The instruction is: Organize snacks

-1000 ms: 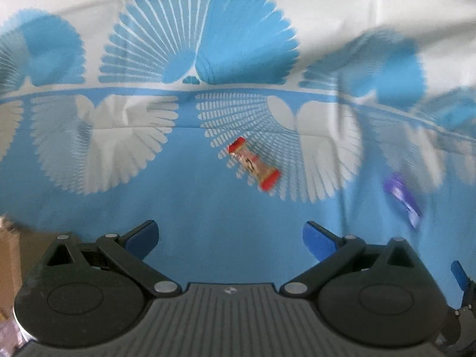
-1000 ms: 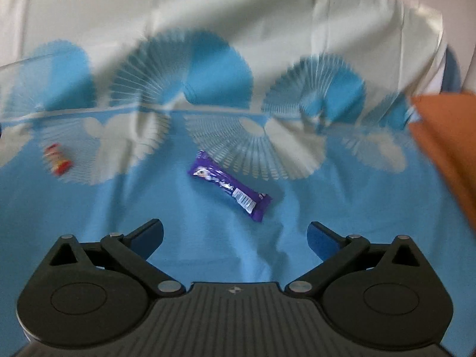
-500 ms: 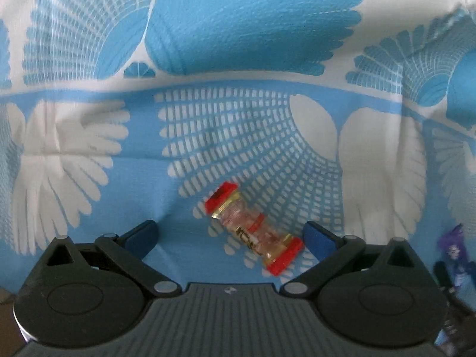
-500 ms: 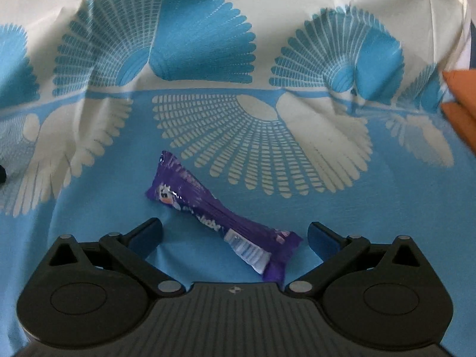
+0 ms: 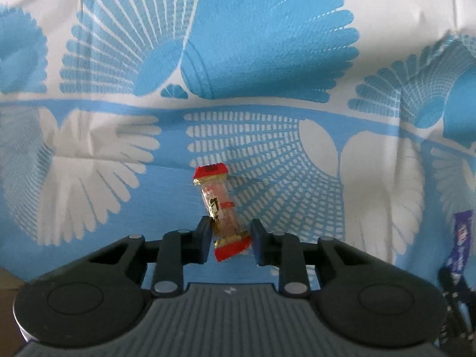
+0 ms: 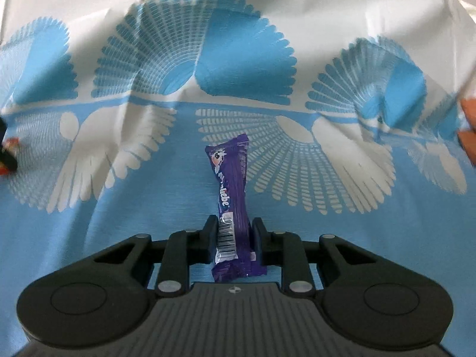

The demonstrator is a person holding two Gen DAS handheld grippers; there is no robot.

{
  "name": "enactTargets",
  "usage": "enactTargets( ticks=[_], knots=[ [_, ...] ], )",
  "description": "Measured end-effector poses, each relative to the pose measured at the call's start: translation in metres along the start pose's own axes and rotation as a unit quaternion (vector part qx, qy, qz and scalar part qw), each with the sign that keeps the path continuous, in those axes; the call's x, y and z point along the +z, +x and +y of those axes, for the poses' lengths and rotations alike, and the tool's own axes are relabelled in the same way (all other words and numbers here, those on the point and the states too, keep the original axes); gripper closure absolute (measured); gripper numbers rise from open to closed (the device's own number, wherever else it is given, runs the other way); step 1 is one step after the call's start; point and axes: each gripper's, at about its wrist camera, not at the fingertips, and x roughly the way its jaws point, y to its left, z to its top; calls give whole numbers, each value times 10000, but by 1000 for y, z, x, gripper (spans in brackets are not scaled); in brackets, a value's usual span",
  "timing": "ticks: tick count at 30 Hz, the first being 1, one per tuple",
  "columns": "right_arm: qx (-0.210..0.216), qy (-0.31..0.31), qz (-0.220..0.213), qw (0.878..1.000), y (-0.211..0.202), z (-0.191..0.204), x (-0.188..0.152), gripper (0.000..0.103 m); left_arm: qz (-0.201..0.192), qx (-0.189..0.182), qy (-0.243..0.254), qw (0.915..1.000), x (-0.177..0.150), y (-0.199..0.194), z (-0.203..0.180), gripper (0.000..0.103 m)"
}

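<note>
Your left gripper (image 5: 229,239) clamps the red-ended candy (image 5: 221,208); your right gripper (image 6: 232,239) clamps the purple snack bar (image 6: 232,205), both above the creased blue-and-white fan-patterned tablecloth (image 6: 89,223).

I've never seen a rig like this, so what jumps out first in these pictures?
Two black tools, each clamped on a snack. The left tool pinches a clear candy with red ends near its lower end; the right tool grips a purple bar by its barcode end. Behind both lies a bold blue-and-white cloth.
</note>
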Motion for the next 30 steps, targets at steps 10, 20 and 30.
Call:
enactTargets(
  ticks=[10,20,30],
  knots=[
    [406,774,-458,9951,-127,41,-12,77,-354,-521,276,9976,-51,-110,36,103],
    [870,1189,-514,9878,-262,97,-41,77,-644,-877,638,9920,-113,-198,75,103],
    [637,1090,18,9920,-280,116,-60,77,337,-1110,368,9926,-146,-159,82,21]
  ],
)
